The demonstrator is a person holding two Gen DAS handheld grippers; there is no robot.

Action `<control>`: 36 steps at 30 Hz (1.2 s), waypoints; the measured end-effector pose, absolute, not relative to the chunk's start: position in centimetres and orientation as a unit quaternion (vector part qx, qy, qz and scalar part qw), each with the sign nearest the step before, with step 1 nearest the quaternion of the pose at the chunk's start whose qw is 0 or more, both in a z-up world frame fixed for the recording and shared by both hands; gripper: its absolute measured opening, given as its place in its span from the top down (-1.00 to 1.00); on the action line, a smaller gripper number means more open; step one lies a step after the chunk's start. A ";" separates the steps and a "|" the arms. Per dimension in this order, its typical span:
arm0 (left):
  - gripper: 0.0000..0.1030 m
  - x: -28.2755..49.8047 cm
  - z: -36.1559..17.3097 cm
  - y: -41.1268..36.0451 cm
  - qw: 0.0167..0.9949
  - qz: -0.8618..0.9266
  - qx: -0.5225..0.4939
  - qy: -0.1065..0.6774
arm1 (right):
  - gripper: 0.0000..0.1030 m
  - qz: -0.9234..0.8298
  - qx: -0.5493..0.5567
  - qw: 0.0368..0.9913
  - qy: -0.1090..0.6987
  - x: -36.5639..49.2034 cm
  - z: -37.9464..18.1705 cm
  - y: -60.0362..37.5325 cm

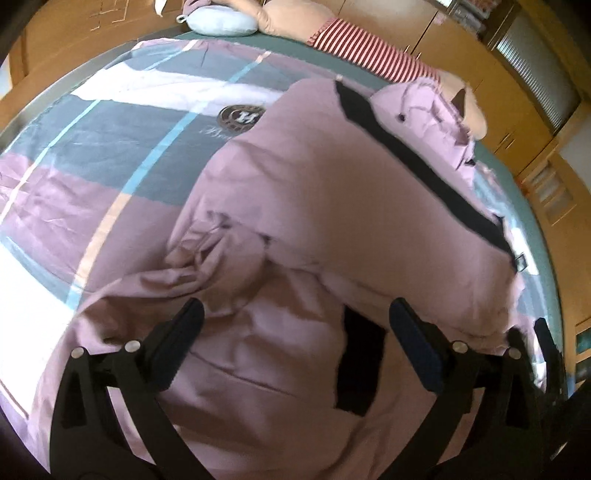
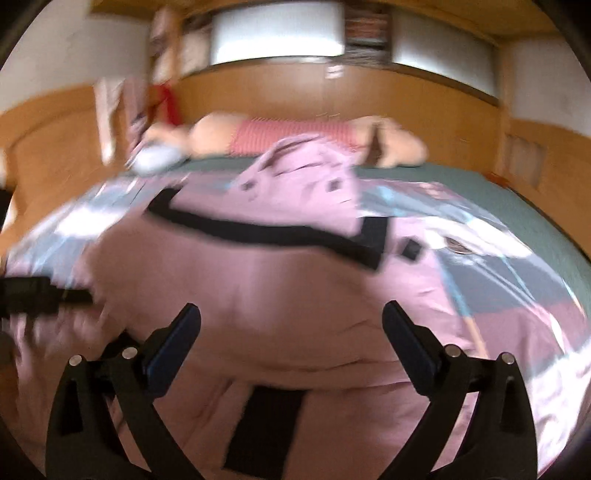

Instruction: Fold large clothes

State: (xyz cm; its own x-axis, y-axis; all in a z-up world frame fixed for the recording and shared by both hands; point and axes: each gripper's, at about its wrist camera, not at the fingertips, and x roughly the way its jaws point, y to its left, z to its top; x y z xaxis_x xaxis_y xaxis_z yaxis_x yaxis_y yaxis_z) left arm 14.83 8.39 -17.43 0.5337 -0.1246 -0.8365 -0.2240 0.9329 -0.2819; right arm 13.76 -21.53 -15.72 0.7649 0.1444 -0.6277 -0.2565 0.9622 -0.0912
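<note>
Bedroom, one bed, one garment in work. Items listed left to right.

1. Bedspread [image 1: 110, 155]: checked in grey, mauve, white and pale blue, with a round badge [image 1: 242, 118]. It covers the bed and serves as the folding surface; its left part lies bare.

2. Left gripper [image 1: 295, 317]: jaws spread wide, nothing between the pads. It points down over the near part of the coat, apparently clear of the cloth, so judged to be between grasps.

3. Pink coat [image 1: 332, 192]: the task's thing, a large padded garment lying flat on the bedspread, hood [image 1: 421, 107] toward the pillows. A black band [image 1: 406, 155] runs across the upper body. A sleeve or side panel appears already laid over the body, leaving a rumpled ridge at its left edge. A black patch [image 1: 360, 365] shows near the hem. The fold looks partly done.

4. Right gripper [image 2: 291, 317]: jaws likewise apart and empty, above the coat [image 2: 258, 288] near the hem. The right wrist view is blurred, so contact with the cloth cannot be told.

5. Long stuffed toy [image 1: 373, 51]: peach with a red-striped middle, lying along the head of the bed beyond the hood, out of the working area.

6. Pale blue cushion [image 1: 221, 24]: beside the toy, at the far edge.

7. Wooden cupboards [image 1: 517, 122]: along the right wall.
</note>
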 end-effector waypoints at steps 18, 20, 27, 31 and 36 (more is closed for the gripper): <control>-0.96 13.1 -16.1 6.0 0.869 0.011 -0.135 0.476 | -0.97 0.117 -0.135 0.884 0.432 16.3 -20.5 -19.5; -0.96 12.8 -16.2 5.1 0.866 -0.010 -0.122 0.484 | -0.97 0.119 -0.132 0.884 0.433 16.3 -20.5 -19.6; -0.96 13.4 -19.9 3.0 0.840 0.020 -0.048 0.540 | -0.97 0.121 -0.126 0.884 0.434 16.2 -20.6 -19.8; -0.96 12.7 -18.4 3.2 0.856 0.027 -0.063 0.513 | -0.97 0.121 -0.126 0.884 0.434 16.1 -20.6 -19.7; -0.96 13.4 -15.3 3.6 0.900 0.028 -0.013 0.434 | -0.97 0.121 -0.126 0.884 0.434 16.1 -20.6 -19.8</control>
State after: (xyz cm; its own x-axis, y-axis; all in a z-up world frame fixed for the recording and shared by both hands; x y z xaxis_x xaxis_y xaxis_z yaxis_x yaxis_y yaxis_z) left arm 13.41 3.61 -15.32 0.6214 0.0393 -0.7825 -0.0618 0.9981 0.0011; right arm 16.14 -19.77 -20.64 0.5948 0.1045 -0.7970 -0.3225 0.9392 -0.1176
